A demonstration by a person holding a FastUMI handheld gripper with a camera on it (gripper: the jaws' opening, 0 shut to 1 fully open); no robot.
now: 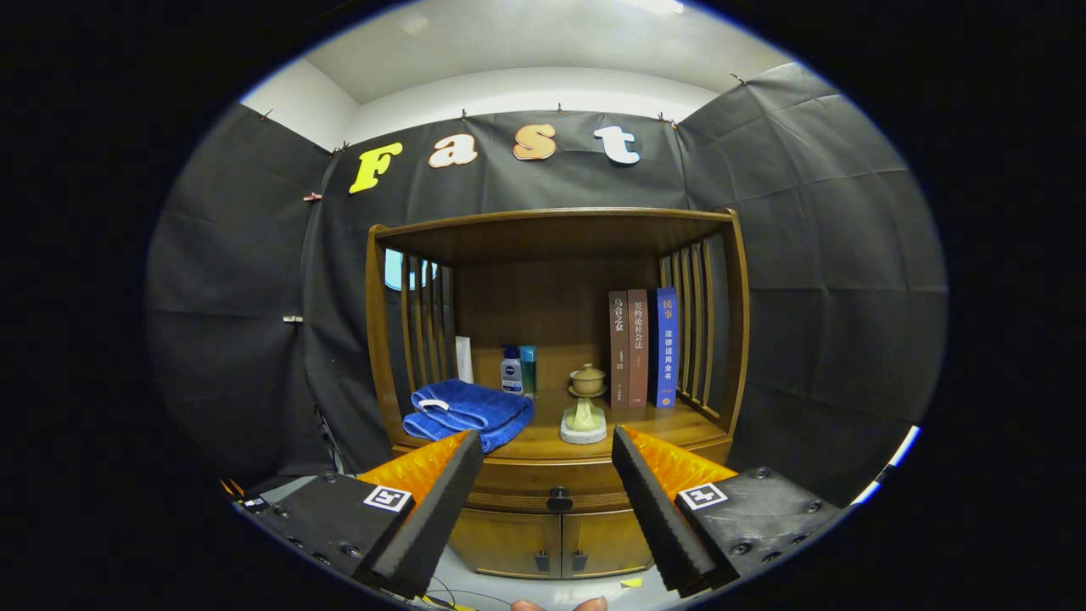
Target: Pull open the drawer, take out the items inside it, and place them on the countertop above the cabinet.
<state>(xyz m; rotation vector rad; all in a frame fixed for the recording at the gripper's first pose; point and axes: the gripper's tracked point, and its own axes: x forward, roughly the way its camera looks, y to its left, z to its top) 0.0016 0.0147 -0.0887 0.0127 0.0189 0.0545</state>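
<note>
A wooden cabinet (556, 339) stands ahead of me against the booth wall. Its drawer (543, 485) sits shut below the countertop (679, 424), with a dark round knob (559, 499) at its middle. My gripper (547, 450) is open, held back from the cabinet, and the knob shows in the gap between the two fingers, well beyond them. Nothing is between the fingers. What is inside the drawer is hidden.
On the countertop lie a folded blue towel (467, 412), two small bottles (517, 371), a lidded tea cup on a stand (585, 403) and three upright books (643, 348). Two small doors (556, 543) sit below the drawer. Slatted sides and a top shelf enclose the countertop.
</note>
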